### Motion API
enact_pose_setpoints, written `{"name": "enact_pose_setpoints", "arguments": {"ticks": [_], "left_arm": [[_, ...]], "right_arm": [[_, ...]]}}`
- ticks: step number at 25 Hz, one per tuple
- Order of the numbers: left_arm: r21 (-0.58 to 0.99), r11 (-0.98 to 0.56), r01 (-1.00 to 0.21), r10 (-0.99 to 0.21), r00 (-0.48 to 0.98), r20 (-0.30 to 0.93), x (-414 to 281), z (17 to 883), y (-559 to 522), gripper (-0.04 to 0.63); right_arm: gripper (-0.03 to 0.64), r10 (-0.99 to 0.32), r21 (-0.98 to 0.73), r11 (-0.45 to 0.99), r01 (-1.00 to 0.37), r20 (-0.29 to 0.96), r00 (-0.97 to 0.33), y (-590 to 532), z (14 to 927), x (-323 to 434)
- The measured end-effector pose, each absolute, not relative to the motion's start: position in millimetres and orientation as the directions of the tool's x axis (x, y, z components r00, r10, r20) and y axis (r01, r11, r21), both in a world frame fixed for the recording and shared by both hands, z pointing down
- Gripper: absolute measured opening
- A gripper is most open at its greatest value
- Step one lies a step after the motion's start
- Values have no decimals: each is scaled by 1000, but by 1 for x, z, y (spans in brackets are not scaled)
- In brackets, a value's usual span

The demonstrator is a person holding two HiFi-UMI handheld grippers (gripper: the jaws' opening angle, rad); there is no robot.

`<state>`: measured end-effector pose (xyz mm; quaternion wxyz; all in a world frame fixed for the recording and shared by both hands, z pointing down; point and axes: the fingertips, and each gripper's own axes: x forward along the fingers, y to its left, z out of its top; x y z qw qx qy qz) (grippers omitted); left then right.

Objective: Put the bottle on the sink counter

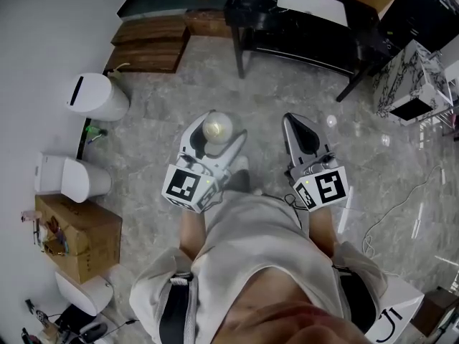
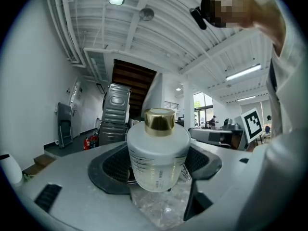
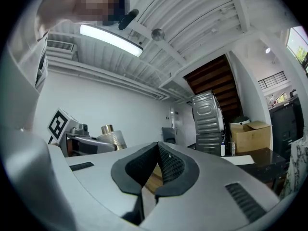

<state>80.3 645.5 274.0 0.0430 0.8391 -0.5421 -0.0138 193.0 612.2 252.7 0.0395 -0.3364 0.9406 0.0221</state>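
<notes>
Left gripper view: the frosted, gold-capped bottle (image 2: 158,155) is being clamped upright between the wide-spread jaws of the left gripper (image 1: 215,129), in the air above the floor (image 1: 272,99). The jaws of the right gripper (image 3: 158,160) are being pressed together with nothing between them.

Grey left gripper (image 1: 215,122), right gripper (image 1: 295,126), checkered marker cubes (image 1: 188,186), white shirt (image 1: 267,253)

Frosted matt bottle (image 2: 158,162), shiny gold metal cap (image 2: 159,121); glossy marbled floor (image 1: 165,127); wooden steps (image 1: 150,45).
</notes>
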Motion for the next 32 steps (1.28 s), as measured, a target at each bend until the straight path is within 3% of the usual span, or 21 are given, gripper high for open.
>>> {"name": "enact_pose_setpoints", "arguments": {"ticks": [32], "left_arm": [[102, -494, -864, -868, 497, 9, -19, 277, 432, 328]], "right_arm": [[-3, -685, 34, 727, -686, -21, -728, 410, 263, 84]]}}
